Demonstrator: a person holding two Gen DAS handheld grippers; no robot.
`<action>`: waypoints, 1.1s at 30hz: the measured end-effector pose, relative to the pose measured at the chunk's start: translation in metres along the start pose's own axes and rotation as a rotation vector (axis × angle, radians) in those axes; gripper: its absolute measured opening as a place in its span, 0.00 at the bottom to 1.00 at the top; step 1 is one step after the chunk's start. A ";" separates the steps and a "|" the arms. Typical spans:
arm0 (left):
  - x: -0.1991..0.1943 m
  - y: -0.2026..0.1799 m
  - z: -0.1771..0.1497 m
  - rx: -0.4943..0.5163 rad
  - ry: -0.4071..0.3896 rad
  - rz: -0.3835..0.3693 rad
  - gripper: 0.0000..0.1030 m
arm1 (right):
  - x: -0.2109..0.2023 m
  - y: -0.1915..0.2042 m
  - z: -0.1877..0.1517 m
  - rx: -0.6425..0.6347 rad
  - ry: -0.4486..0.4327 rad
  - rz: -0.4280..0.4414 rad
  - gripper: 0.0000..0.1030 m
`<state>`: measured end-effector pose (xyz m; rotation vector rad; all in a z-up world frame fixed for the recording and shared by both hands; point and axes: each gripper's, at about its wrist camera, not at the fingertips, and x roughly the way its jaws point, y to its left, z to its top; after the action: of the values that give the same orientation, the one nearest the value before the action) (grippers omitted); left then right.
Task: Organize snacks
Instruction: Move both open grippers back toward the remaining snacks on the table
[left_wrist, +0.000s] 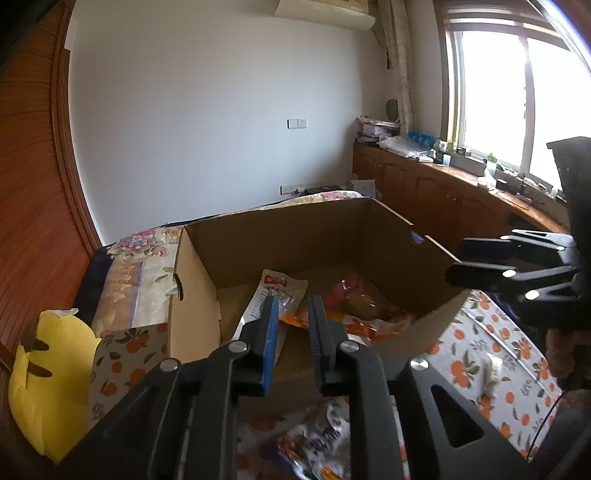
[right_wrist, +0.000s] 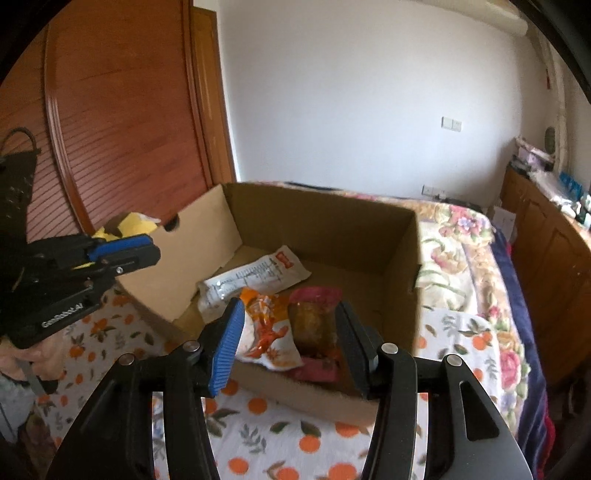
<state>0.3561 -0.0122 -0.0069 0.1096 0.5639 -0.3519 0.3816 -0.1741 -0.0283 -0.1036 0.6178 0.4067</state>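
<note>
Three snack packets (right_wrist: 280, 325) are seen inside the cardboard box (right_wrist: 325, 225); one packet (left_wrist: 317, 439) remains outside, before it. Left gripper (left_wrist: 291, 332) slightly parted, right gripper (right_wrist: 291, 347) half open; nothing is held.

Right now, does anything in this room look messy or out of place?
Mostly tidy. One snack packet lies outside the cardboard box, on the orange-print cloth below the left gripper, while three packets already sit inside the box.

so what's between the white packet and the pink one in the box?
An orange-and-white snack bag, lying between the white packet and the pink packet; clearest in the right wrist view.
</note>
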 end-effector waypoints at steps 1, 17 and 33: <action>-0.006 -0.001 -0.002 0.000 -0.001 -0.004 0.18 | -0.010 0.001 -0.002 0.003 -0.005 0.001 0.51; -0.047 -0.027 -0.097 -0.013 0.115 -0.038 0.22 | -0.062 0.029 -0.093 0.094 0.069 -0.002 0.51; -0.073 -0.072 -0.177 -0.017 0.203 -0.096 0.28 | -0.053 0.056 -0.190 0.207 0.196 0.033 0.53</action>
<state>0.1835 -0.0226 -0.1168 0.1030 0.7749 -0.4324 0.2168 -0.1813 -0.1505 0.0648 0.8523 0.3647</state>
